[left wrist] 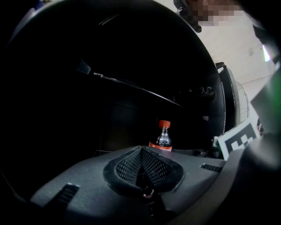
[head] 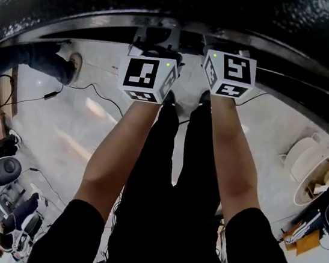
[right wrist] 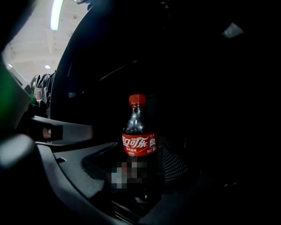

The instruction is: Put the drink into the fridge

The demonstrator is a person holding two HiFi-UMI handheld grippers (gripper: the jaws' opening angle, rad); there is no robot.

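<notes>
Right gripper view: the cola bottle (right wrist: 139, 145) is seen upright, cap uppermost, and is clasped low on its body by the right tongs (right wrist: 136, 176). A dark cavity, judged to be the fridge (right wrist: 197, 66), lies straight ahead of it. The left tongs (left wrist: 141, 168) are pressed together on nothing, just to the left of the bottle, so the coming move is judged to fall to the right hand: the bottle is to be carried forward, long axis vertical, into that opening.
</notes>
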